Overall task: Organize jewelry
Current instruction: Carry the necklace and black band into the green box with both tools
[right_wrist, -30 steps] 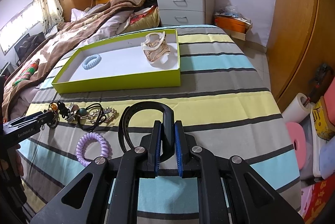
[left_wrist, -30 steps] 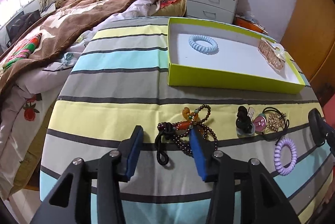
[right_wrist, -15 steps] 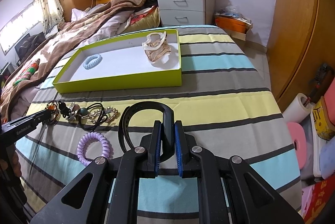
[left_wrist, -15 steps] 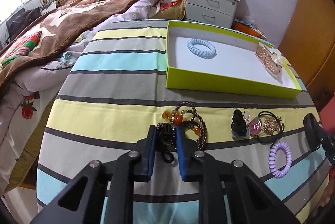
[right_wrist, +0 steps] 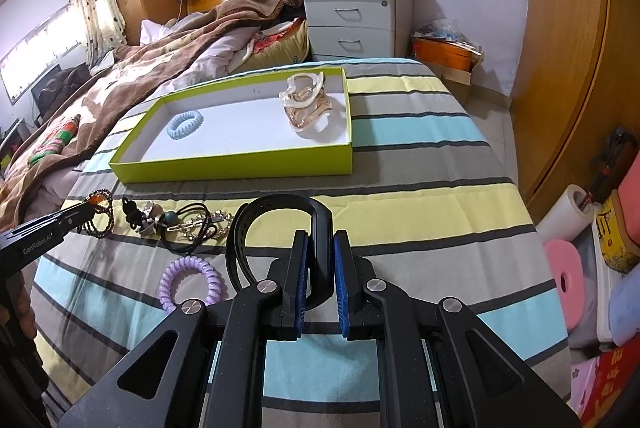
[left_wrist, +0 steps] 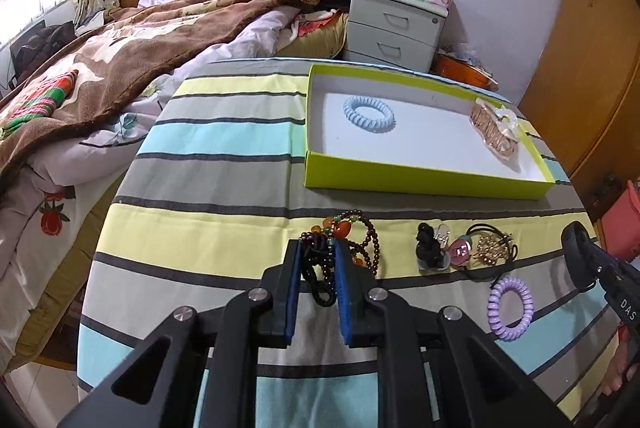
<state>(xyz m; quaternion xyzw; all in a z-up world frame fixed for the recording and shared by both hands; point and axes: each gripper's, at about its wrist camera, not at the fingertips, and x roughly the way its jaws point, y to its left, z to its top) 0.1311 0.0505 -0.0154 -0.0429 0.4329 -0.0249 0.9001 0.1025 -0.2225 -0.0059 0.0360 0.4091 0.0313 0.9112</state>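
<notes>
Lifting slowly seems best to me, since my left gripper (left_wrist: 318,264), low in the frame's centre, is clamped on the beaded bracelet (left_wrist: 352,242), whose loose loops could snag before the green tray (left_wrist: 420,184) above.

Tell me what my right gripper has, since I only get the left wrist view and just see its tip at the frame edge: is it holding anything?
Observer: Yes. The right gripper is shut on one leg of a black headband.
Operator: Where is the other leg?
Observer: Free, curving down on the gripper's left, close to the purple coil tie; I can't tell whether they touch.
Operator: Is the way forward blocked?
Observer: No. Only striped bedsheet lies between the headband and the green tray front wall.
</notes>
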